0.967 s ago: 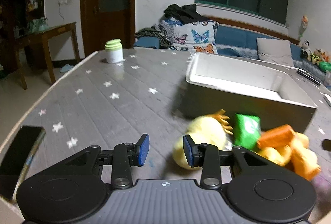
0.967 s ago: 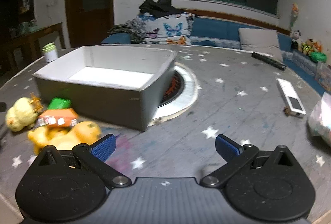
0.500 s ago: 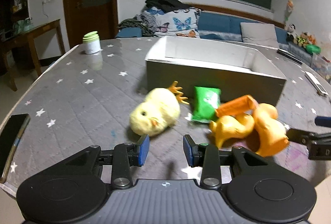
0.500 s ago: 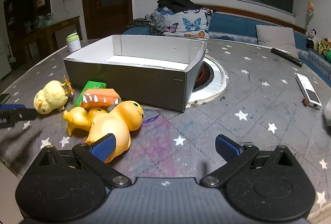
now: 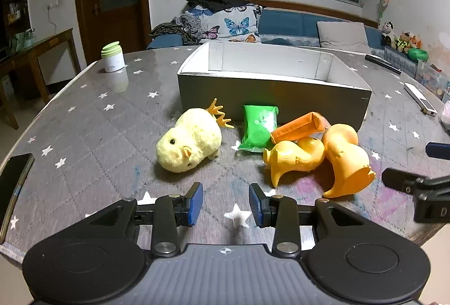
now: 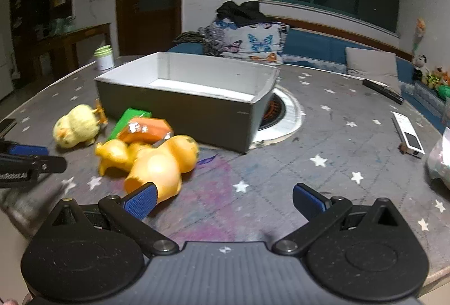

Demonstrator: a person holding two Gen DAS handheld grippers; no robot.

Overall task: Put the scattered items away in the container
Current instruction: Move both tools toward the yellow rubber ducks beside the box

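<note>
A grey open box (image 5: 270,96) (image 6: 180,102) stands mid-table. In front of it lie a yellow plush chick (image 5: 189,144) (image 6: 76,126), a green packet (image 5: 258,129) (image 6: 128,119), an orange packet (image 5: 298,129) (image 6: 146,129) and two orange rubber ducks (image 5: 295,158) (image 5: 347,161) (image 6: 163,164). My left gripper (image 5: 225,203) is open, empty, just short of the chick. My right gripper (image 6: 223,196) is open wide, its left pad (image 6: 140,199) beside the big duck, nothing between the pads. In the left wrist view its fingers (image 5: 407,182) show at the right edge.
A green-lidded white jar (image 5: 112,57) stands at the far left. A phone (image 5: 14,184) lies at the near left edge. A white remote (image 6: 407,133) and a black remote (image 6: 384,91) lie to the right. A round burner inset (image 6: 281,113) sits behind the box.
Both grippers have drawn back and turned toward the pile of toys. The chick, once at my left jaws, now lies clear ahead. My right gripper has come nearer the big duck.
</note>
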